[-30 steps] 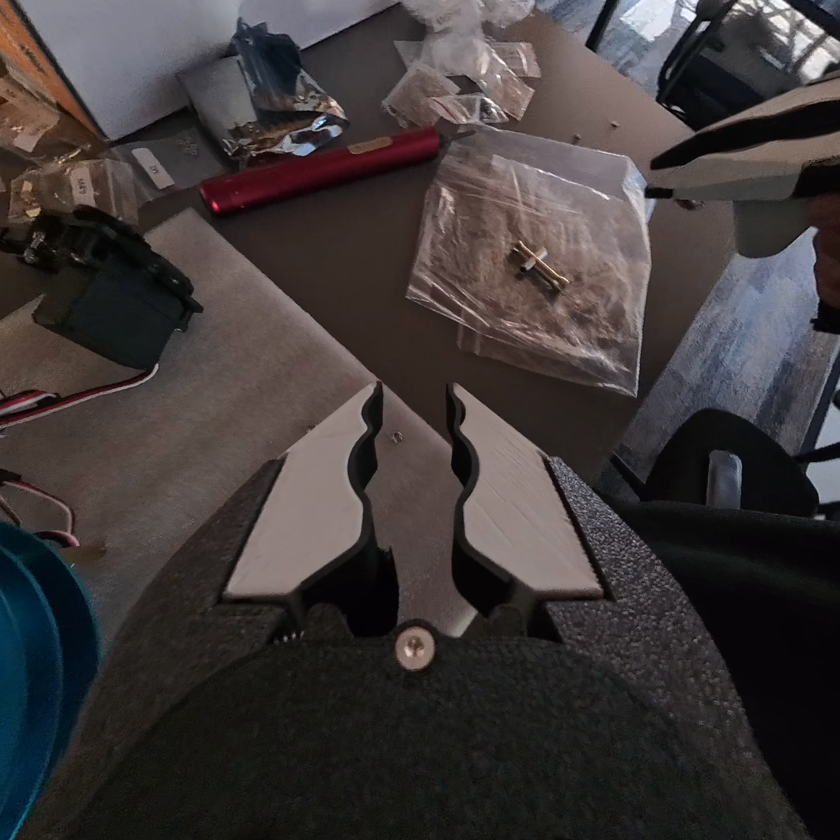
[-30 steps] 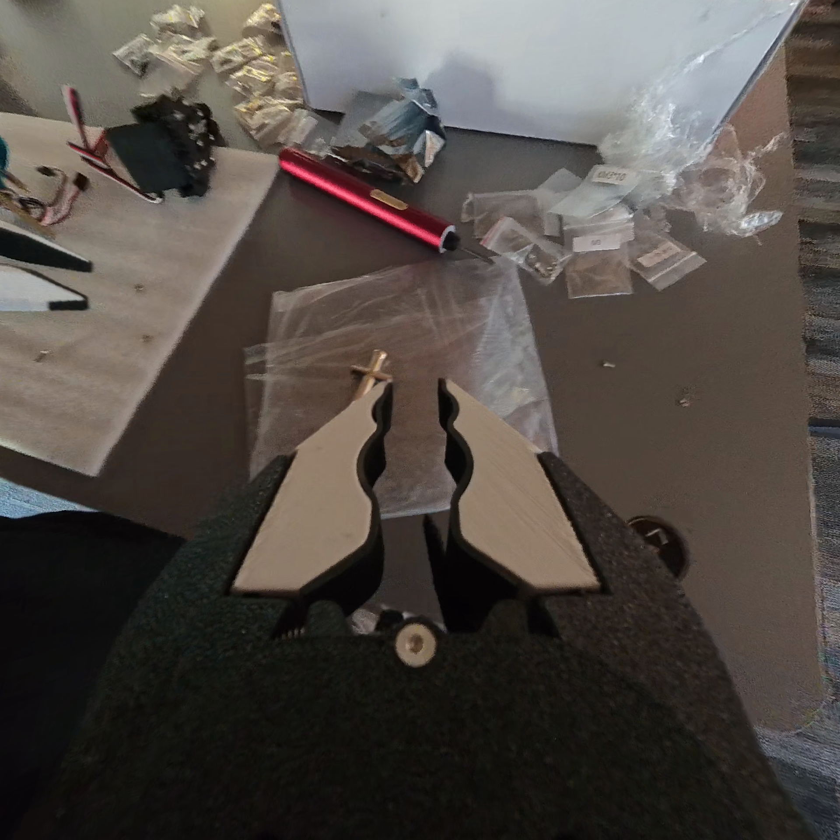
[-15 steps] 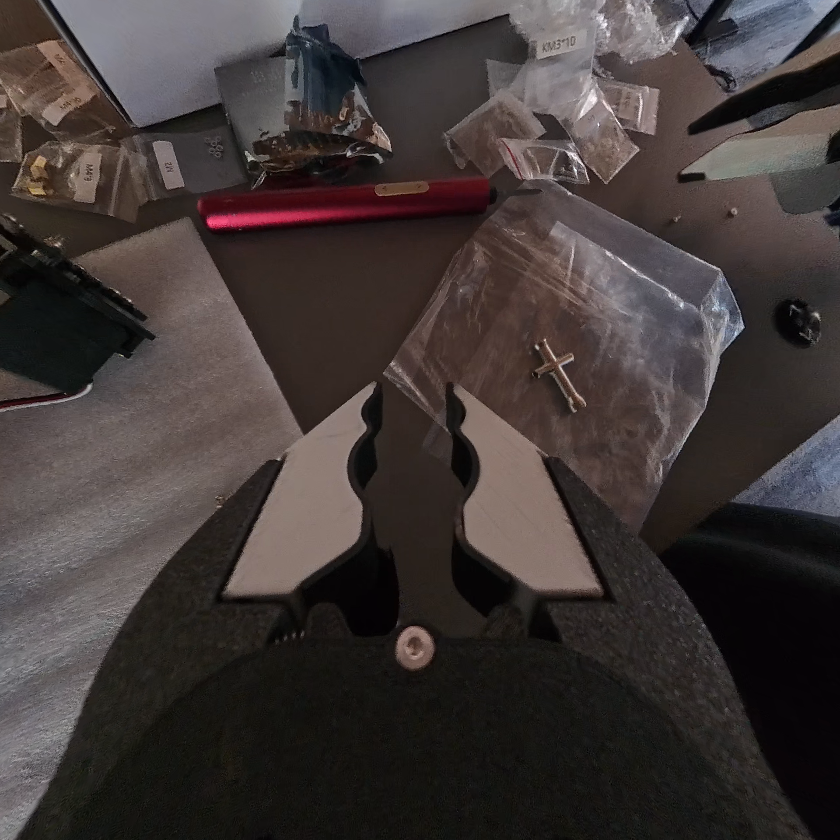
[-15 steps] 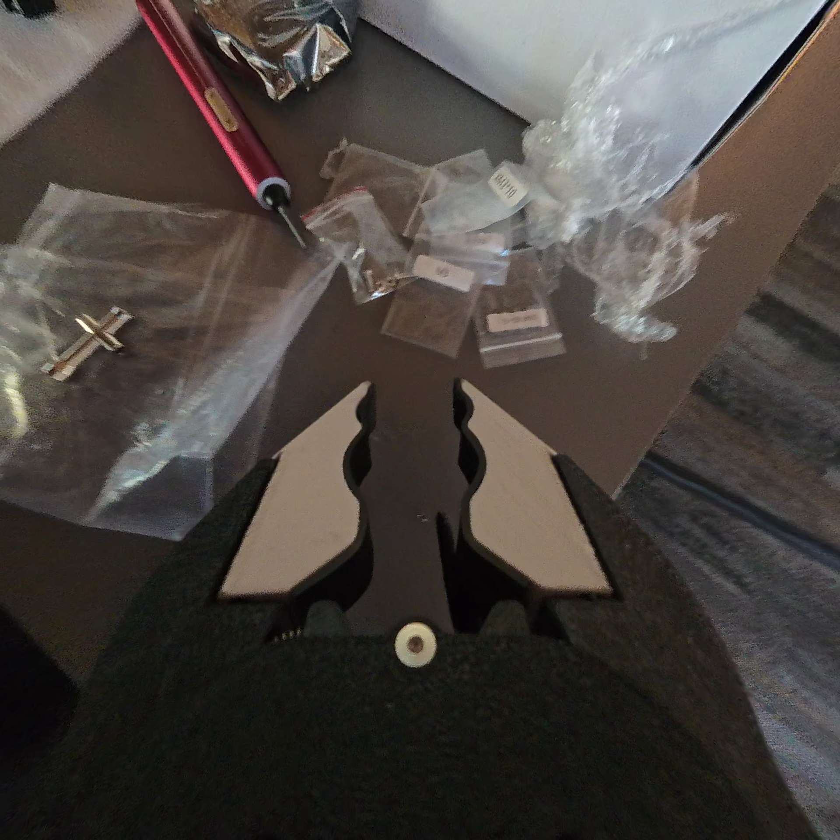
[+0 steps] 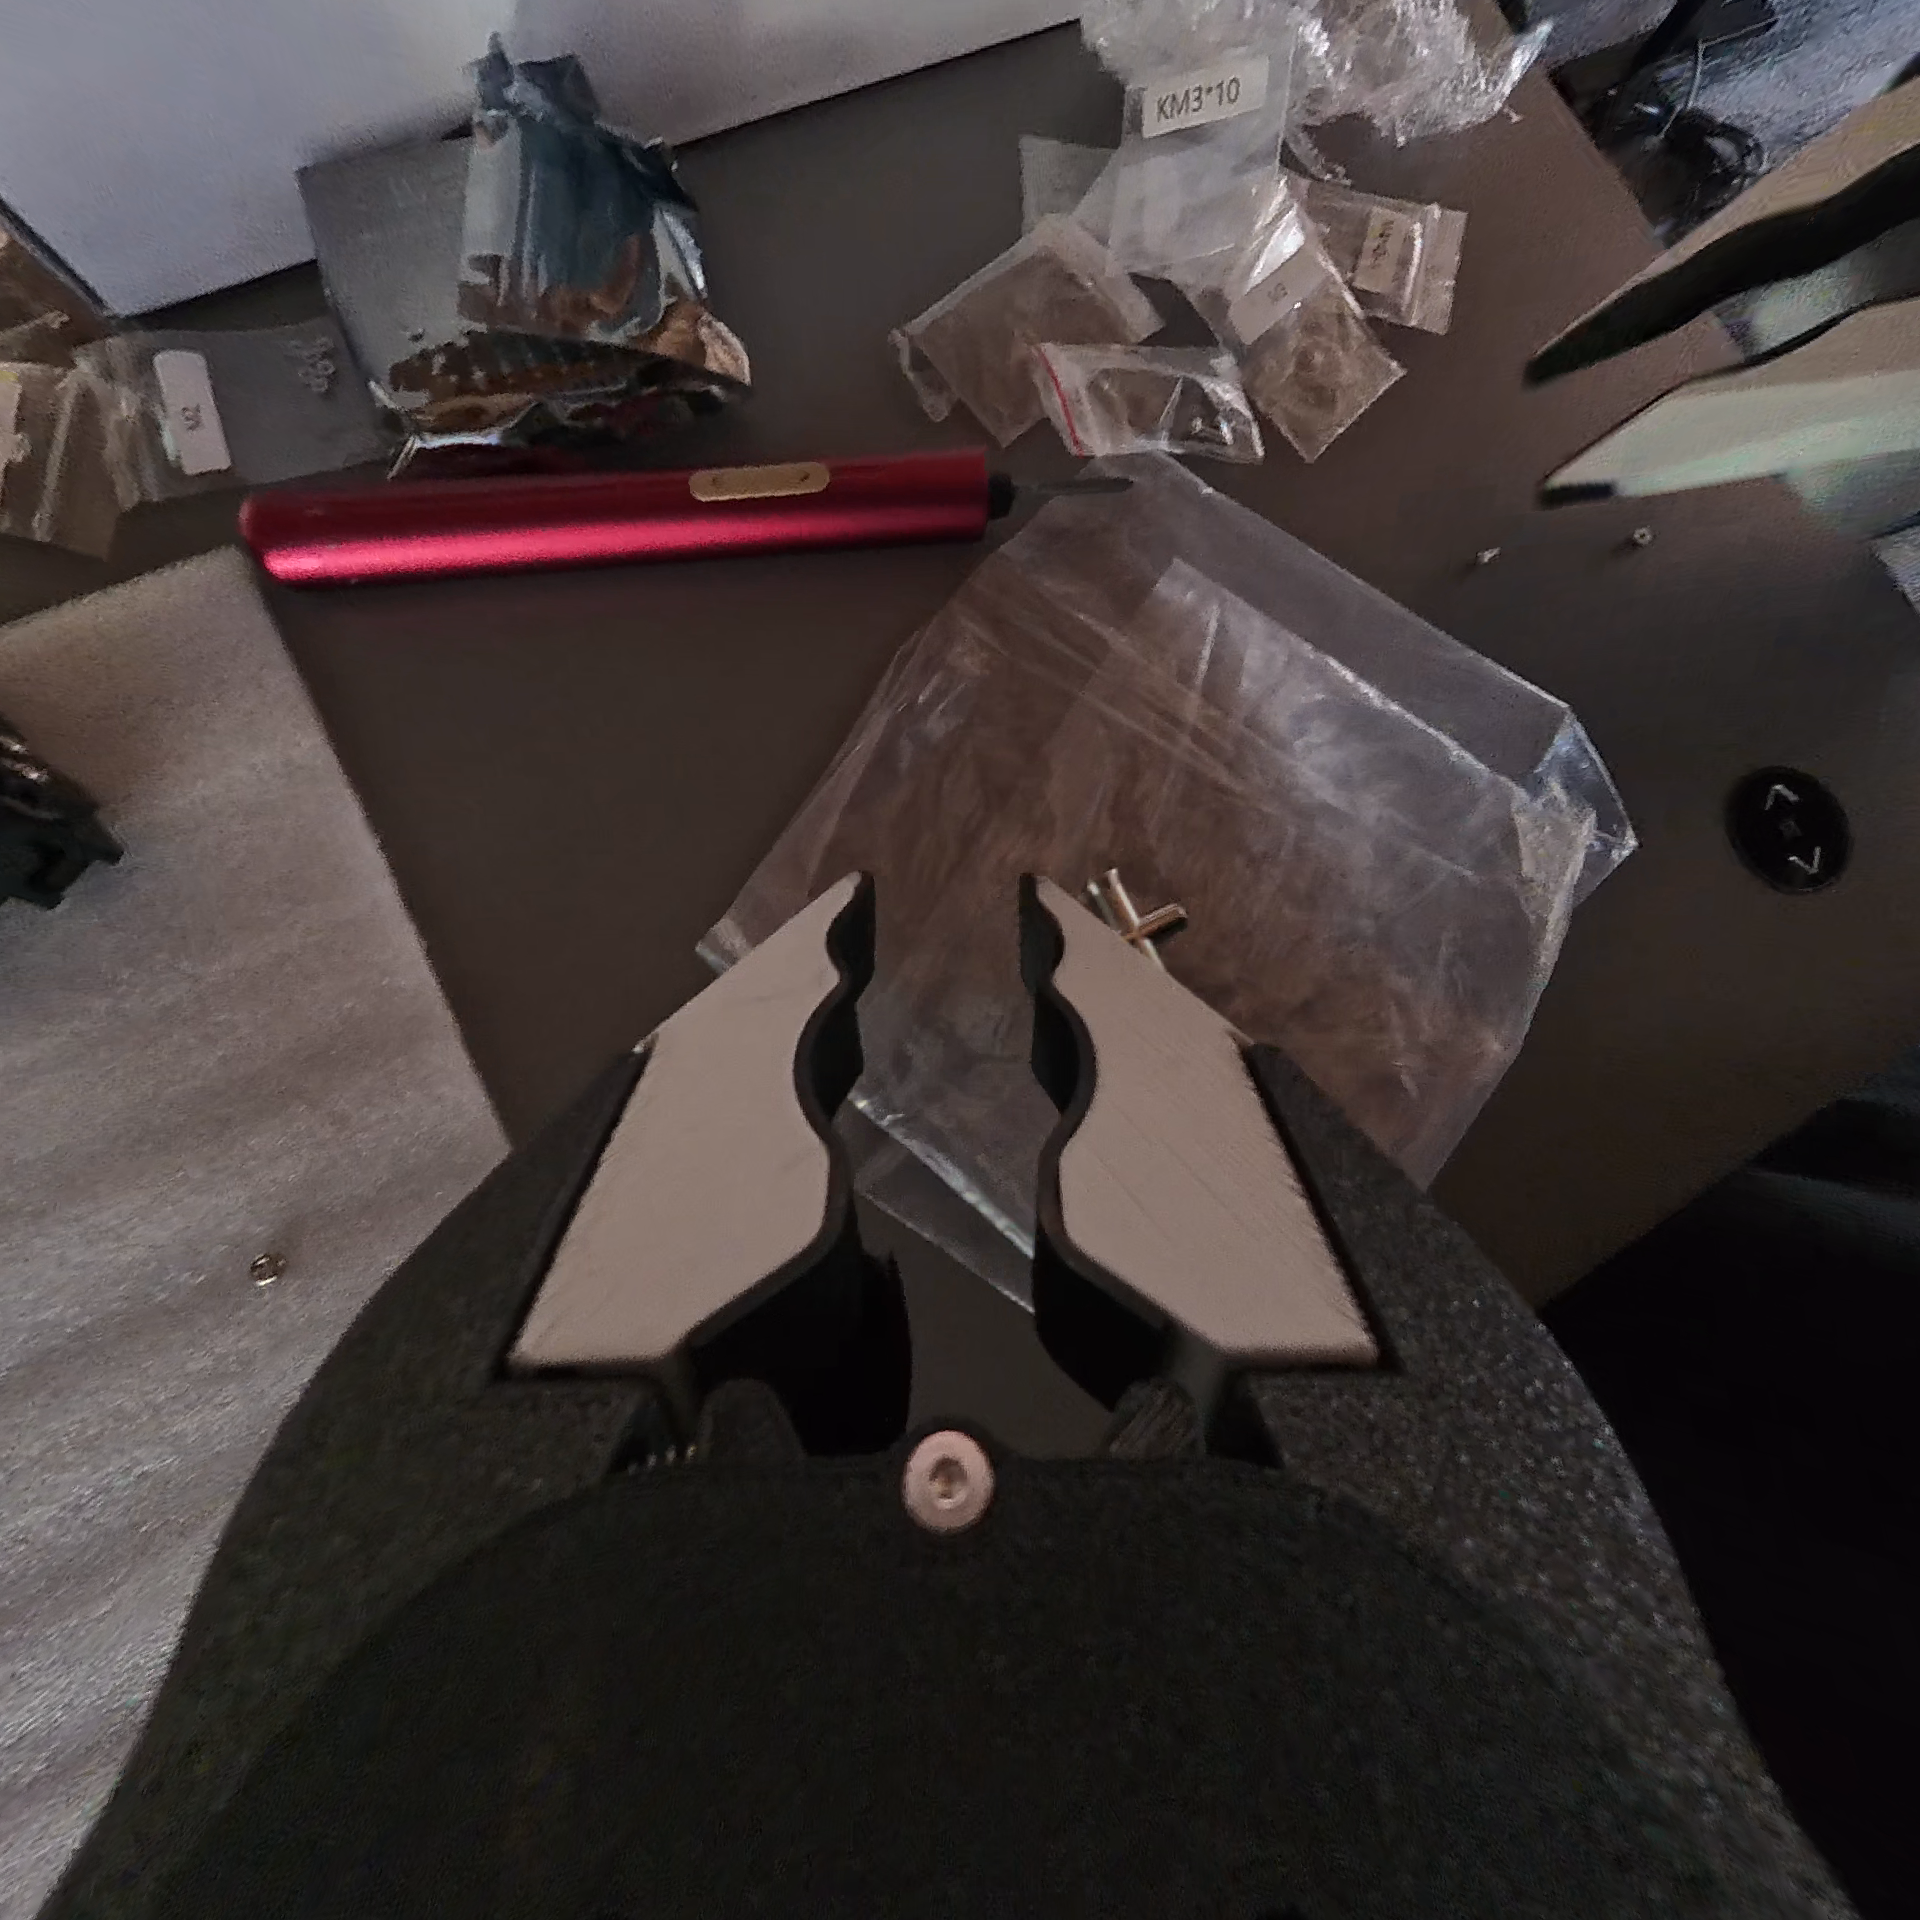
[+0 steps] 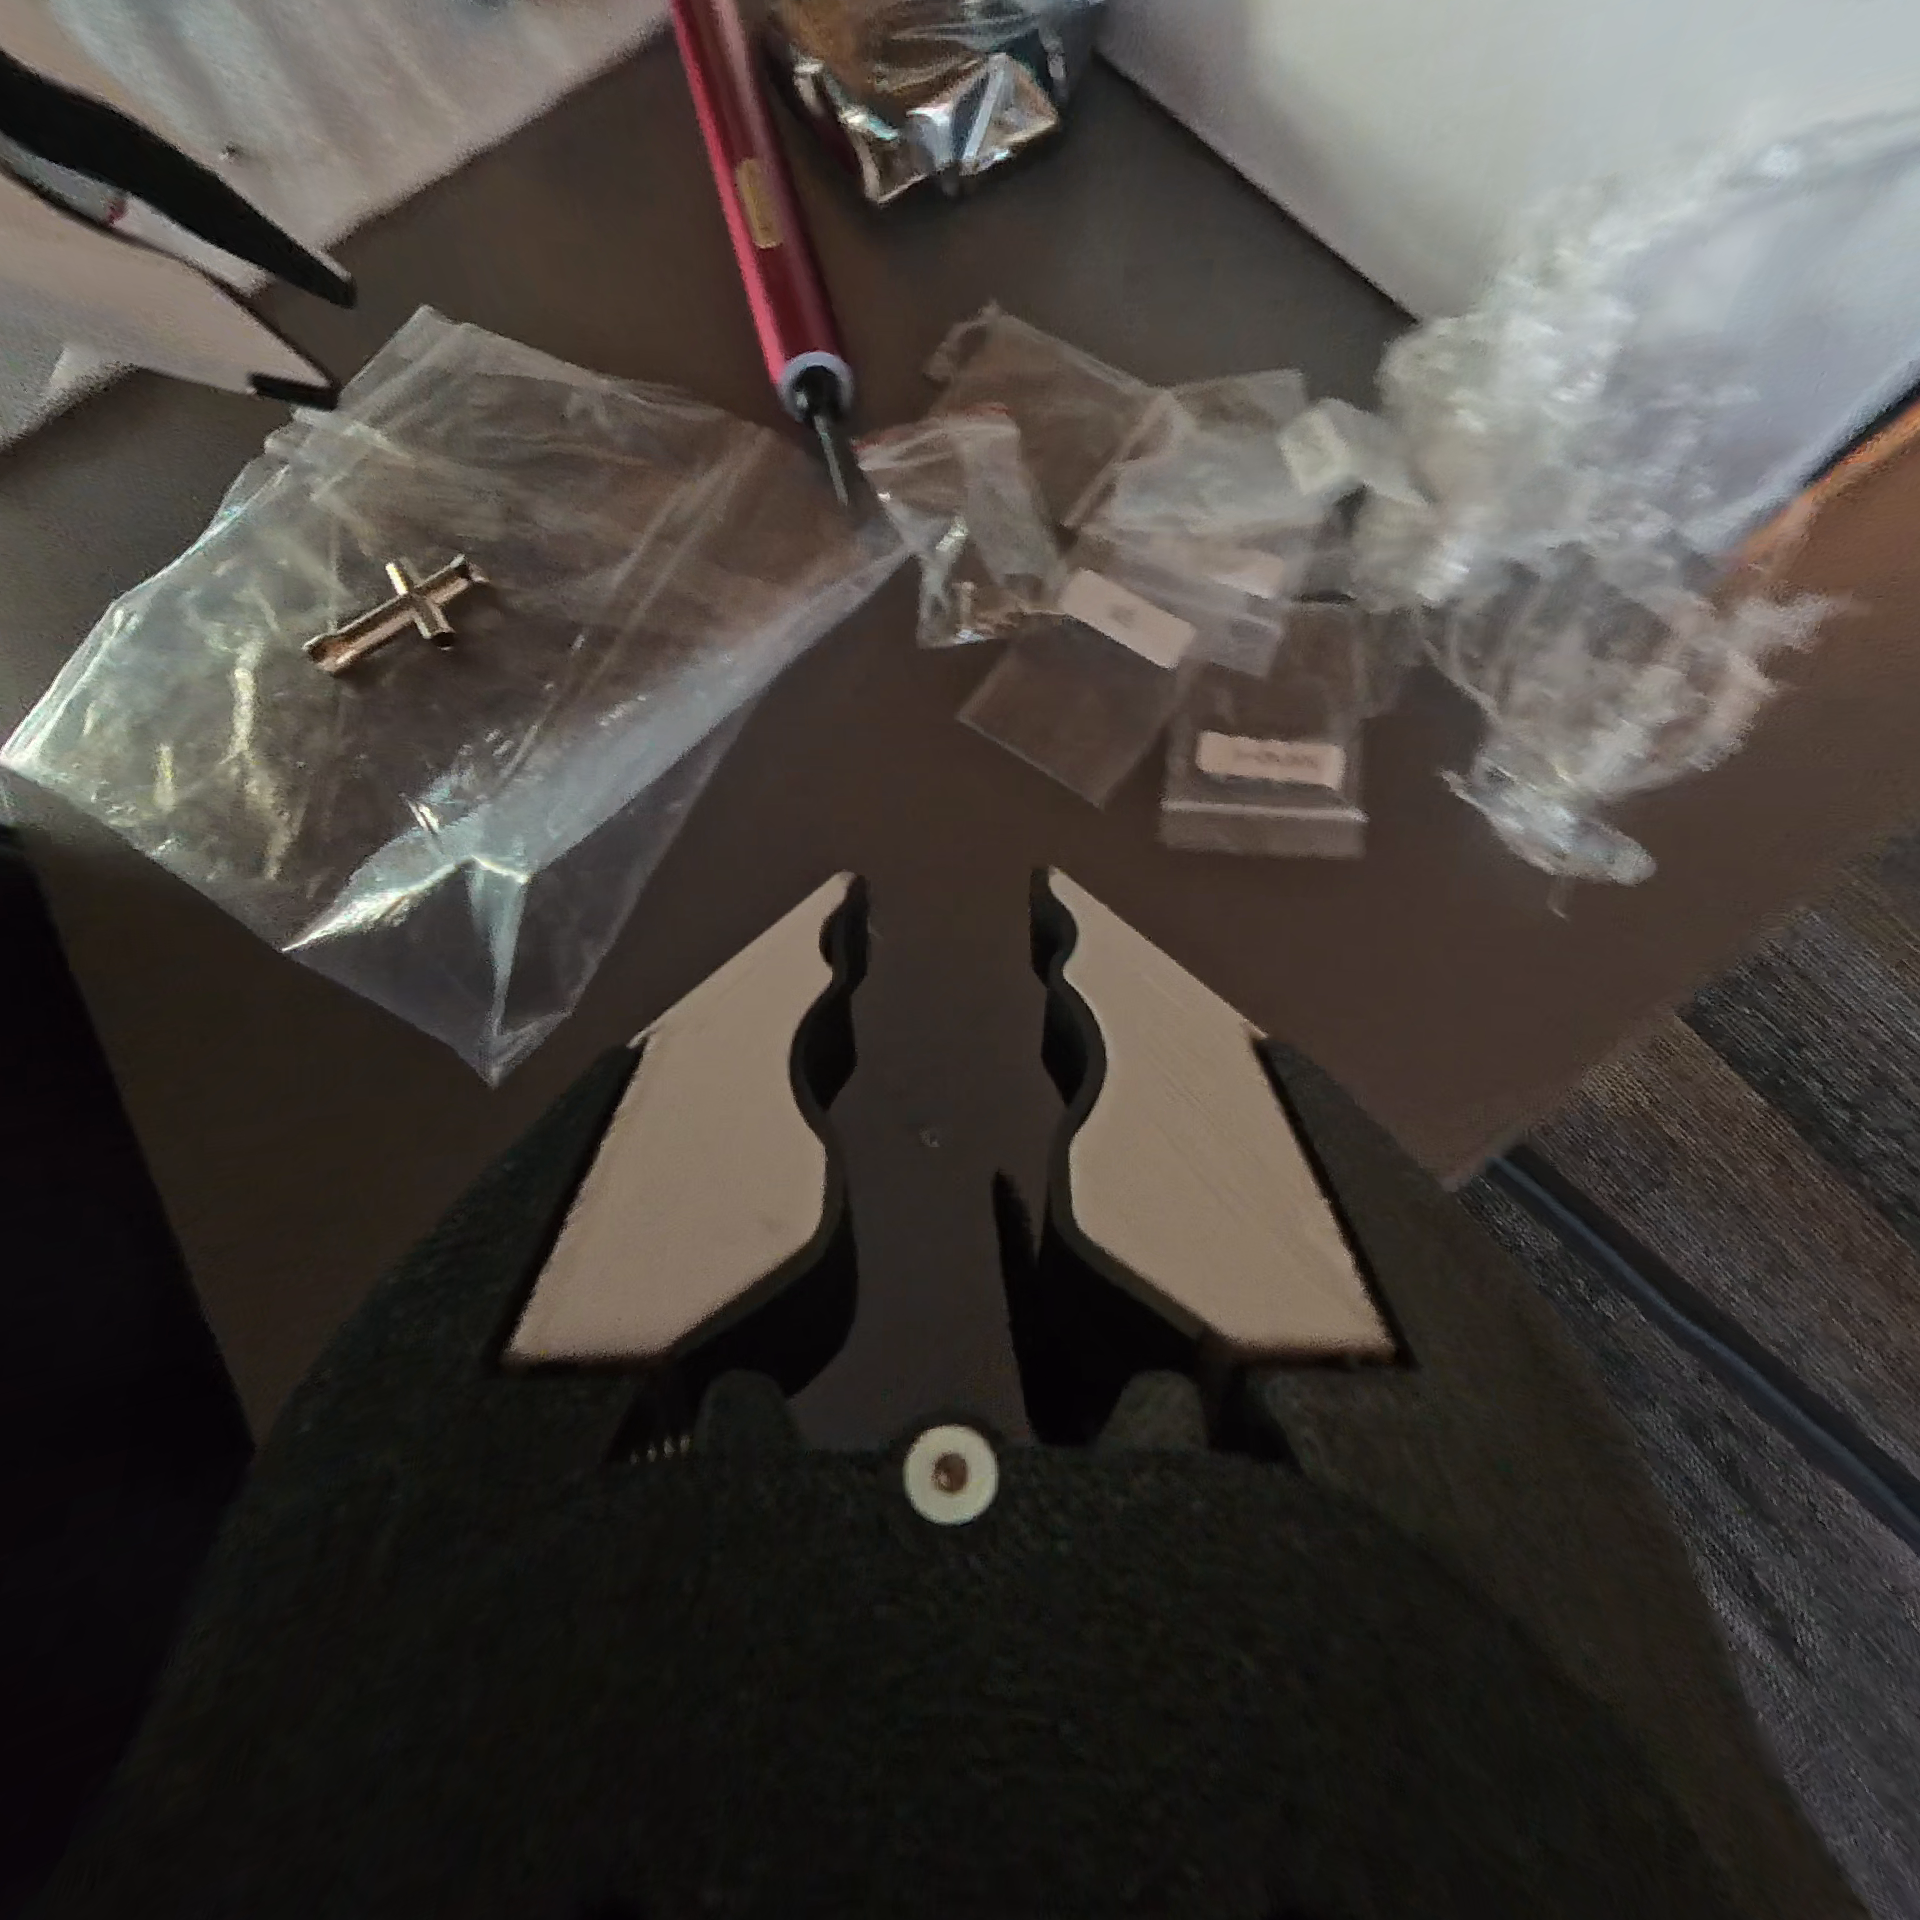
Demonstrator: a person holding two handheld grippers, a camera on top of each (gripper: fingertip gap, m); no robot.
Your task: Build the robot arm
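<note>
My left gripper [image 5: 943,891] is open and empty above the near corner of a large clear plastic bag [image 5: 1247,831] on the dark table. A small metal cross-shaped wrench [image 5: 1138,920] lies on the bag just right of my right fingertip, partly hidden by it. In the right wrist view the bag [image 6: 436,665] and the wrench [image 6: 400,618] lie to the upper left. My right gripper [image 6: 945,891] is open and empty over bare table, right of the bag. It also shows at the left wrist view's right edge [image 5: 1558,426]. The left gripper's fingertips show at upper left in the right wrist view [image 6: 312,338].
A red pen-style screwdriver [image 5: 623,514] lies beyond the bag, its bit toward several small labelled parts bags [image 5: 1195,343]. A crumpled foil pouch [image 5: 561,301], a white box [image 5: 260,94], a grey foam mat [image 5: 177,987] and a round black table control [image 5: 1787,831] are around. The table edge [image 6: 1558,1101] is near right. Tip to tip, the grippers are about 20 cm apart. From my left tips it is roughly 5 cm to the wrench [image 6: 400,618]; from my right, 15 cm.
My left gripper has moved right and forward, so its fingertips now stand over the bag beside the wrench. My right gripper has swung right, away from the bag toward the small parts bags.
</note>
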